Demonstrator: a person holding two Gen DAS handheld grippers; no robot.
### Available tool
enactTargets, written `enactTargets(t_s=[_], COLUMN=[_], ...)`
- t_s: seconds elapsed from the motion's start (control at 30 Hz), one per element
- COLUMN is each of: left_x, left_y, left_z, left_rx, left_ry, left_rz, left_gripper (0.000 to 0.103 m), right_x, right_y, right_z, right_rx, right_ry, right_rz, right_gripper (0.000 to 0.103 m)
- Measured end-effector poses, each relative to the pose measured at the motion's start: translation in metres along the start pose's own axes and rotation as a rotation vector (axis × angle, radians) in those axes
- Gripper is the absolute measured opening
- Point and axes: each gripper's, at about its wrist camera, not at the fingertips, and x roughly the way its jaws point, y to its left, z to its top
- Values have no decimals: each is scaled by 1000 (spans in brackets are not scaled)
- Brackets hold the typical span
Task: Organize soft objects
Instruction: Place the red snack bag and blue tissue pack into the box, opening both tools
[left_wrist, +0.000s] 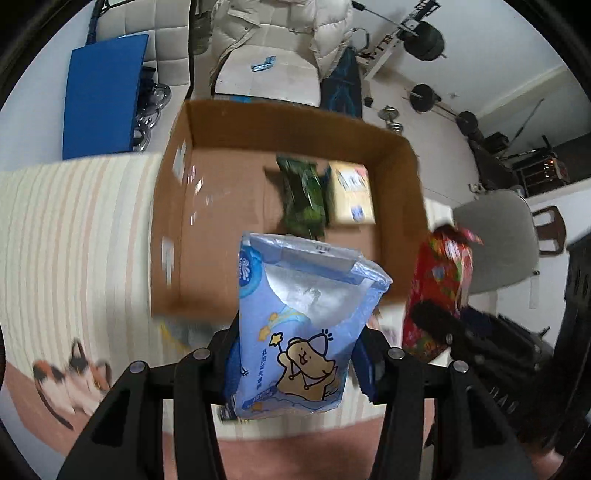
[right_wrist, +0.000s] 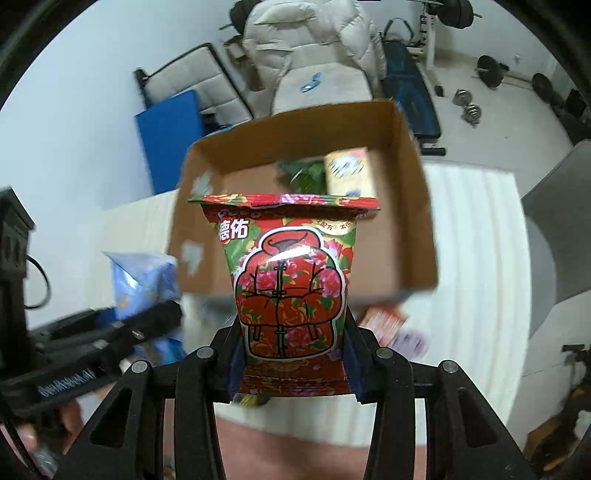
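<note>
My left gripper (left_wrist: 295, 365) is shut on a blue tissue pack (left_wrist: 303, 325) with a cartoon bear, held upright just before the near wall of an open cardboard box (left_wrist: 207, 236). My right gripper (right_wrist: 291, 362) is shut on a red floral tissue pack (right_wrist: 291, 280), held upright before the same box (right_wrist: 406, 236). In the box lie a green pack (left_wrist: 303, 199) and a yellow pack (left_wrist: 352, 194); both show in the right wrist view, the green pack (right_wrist: 303, 177) left of the yellow pack (right_wrist: 349, 171). The red pack (left_wrist: 439, 288) shows at the right of the left wrist view, the blue pack (right_wrist: 144, 280) at the left of the right wrist view.
The box stands on a striped bedcover (left_wrist: 74, 229) with a cat print (left_wrist: 70, 380). More small packs (right_wrist: 384, 321) lie on the cover by the box's near right corner. Behind are a chair with a white coat (left_wrist: 273, 40), a blue mat (left_wrist: 103, 96) and weights (left_wrist: 424, 40).
</note>
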Motion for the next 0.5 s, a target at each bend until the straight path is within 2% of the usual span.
enactTargets(t_s=[0.07,0.2,0.3,0.5], left_x=[23,72,99,132], left_y=[5,15,14,13], left_z=[31,77,97,123], left_rx=[-14,-44,-54,-33], left_ry=[22,91,144,186], left_rz=[21,53,32,78], left_gripper=[47,47,47,47], right_x=[15,52,77,120], right_y=[-6,-15,-21,-36], right_z=[23,44,52,51], right_rx=[-1,15,24,40], right_ry=[18,71,120,187], right_rz=[-47,-94,-109,-131], right_gripper=[46,46,46,46])
